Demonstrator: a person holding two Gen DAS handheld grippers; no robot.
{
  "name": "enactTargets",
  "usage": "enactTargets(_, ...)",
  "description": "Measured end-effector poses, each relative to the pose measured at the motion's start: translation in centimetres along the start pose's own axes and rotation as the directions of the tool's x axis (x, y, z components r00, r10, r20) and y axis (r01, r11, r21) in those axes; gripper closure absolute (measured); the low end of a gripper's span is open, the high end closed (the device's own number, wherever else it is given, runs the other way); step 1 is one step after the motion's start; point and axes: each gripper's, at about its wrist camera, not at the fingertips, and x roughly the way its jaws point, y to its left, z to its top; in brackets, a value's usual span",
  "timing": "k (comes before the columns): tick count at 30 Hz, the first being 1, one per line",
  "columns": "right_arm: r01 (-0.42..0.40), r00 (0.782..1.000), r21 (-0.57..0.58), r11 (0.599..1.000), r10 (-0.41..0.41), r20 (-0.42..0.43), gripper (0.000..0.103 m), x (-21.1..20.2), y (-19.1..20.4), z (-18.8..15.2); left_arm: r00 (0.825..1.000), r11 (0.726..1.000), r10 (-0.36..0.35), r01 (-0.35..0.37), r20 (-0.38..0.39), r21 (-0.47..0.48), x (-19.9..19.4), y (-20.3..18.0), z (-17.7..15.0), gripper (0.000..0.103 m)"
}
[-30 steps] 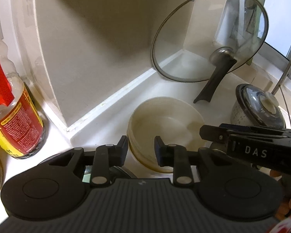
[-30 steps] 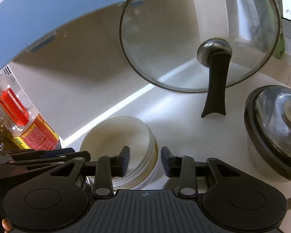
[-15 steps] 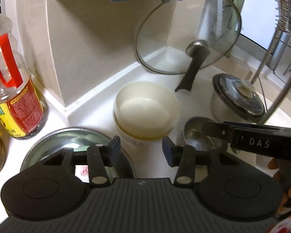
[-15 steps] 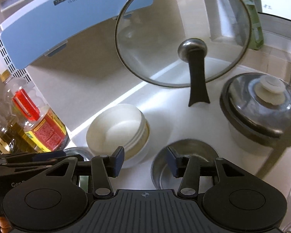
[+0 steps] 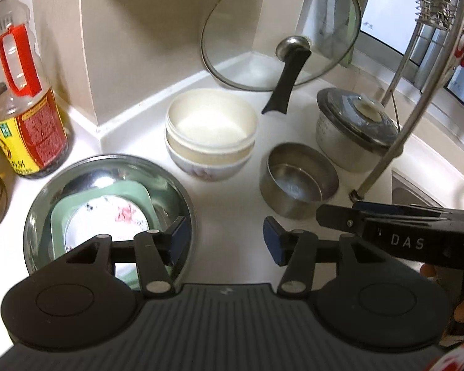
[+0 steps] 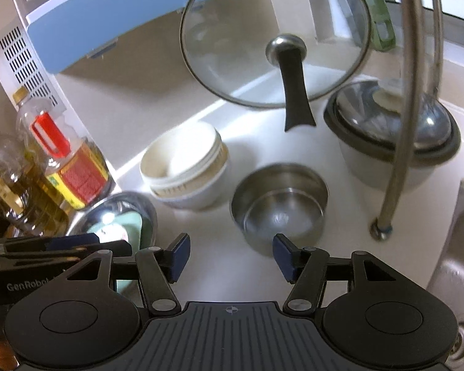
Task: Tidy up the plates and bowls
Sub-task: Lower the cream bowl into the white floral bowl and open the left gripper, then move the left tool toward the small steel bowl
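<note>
- Your left gripper (image 5: 224, 236) hangs over the white bench (image 5: 232, 204), jaws apart, holding nothing.
- Your right gripper (image 6: 231, 255) matches it, jaws apart.
- The stacked bowls (image 5: 210, 133) sit near the wall, beside the steel bowl (image 5: 298, 179).

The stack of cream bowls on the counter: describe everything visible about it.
The stack of cream bowls stands upright on the white counter, near the back wall. It looks like three nested bowls: a plain cream one on top, one with a ribbed beige band under it, and a white bottom one with a faint floral print. They look ceramic or melamine, and the top one is empty. It stands apart from the nested steel bowls and the large steel basin. Neither gripper touches it.
</note>
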Motion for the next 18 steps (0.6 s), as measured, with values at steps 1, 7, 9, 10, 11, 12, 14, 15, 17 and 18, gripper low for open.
enactTargets(1,0.002,1.0,0.002,1.0,-0.002,-0.005,0.043,-0.2,-0.1,-0.3,1.0,1.0,-0.002,0.002,-0.005,0.001,-0.1,-0.2,-0.3,0.052)
enactTargets(7,0.018,0.999,0.01,1.0,-0.017,-0.033,0.043,-1.1,-0.9,-2.1,0.999,1.0,-0.013,0.014,-0.032,0.01,-0.1,-1.3,-1.6,0.052)
enactTargets(9,0.027,0.999,0.014,1.0,-0.026,-0.04,0.043,-1.5,-1.2,-2.6,0.999,1.0,-0.016,0.017,-0.039,0.012,-0.1,-1.7,-2.0,0.052)
enactTargets(10,0.033,0.999,0.014,0.999,-0.032,-0.042,0.043,-1.7,-1.3,-2.9,0.999,1.0,-0.018,0.019,-0.043,0.013,-0.1,-1.9,-2.1,0.052)
enactTargets(11,0.037,0.998,0.015,0.999,-0.037,-0.043,0.043,-1.8,-1.4,-3.1,0.999,1.0,-0.02,0.02,-0.046,0.015,-0.1,-2.1,-2.3,0.052)
enactTargets(12,0.041,0.998,0.017,0.999,-0.04,-0.044,0.043,-2.0,-1.5,-3.3,0.999,1.0,-0.021,0.022,-0.05,0.017,0.0,-2.3,-2.4,0.052)
enactTargets(14,0.048,0.998,0.023,0.999,-0.047,-0.048,0.043,-2.2,-1.9,-3.7,0.998,1.0,-0.023,0.024,-0.057,0.019,0.0,-2.7,-2.7,0.051)
enactTargets(15,0.052,0.997,0.027,0.998,-0.051,-0.05,0.043,-2.4,-2.1,-3.8,0.998,0.999,-0.025,0.026,-0.061,0.021,0.1,-2.9,-2.9,0.051)
enactTargets(17,0.062,0.997,0.031,0.998,-0.061,-0.052,0.043,-2.6,-2.4,-4.0,0.997,0.999,-0.025,0.027,-0.069,0.024,0.3,-3.2,-3.1,0.051)
enactTargets(18,0.068,0.996,0.033,0.997,-0.066,-0.053,0.043,-2.7,-2.6,-4.1,0.997,0.999,-0.026,0.028,-0.073,0.025,0.4,-3.4,-3.2,0.051)
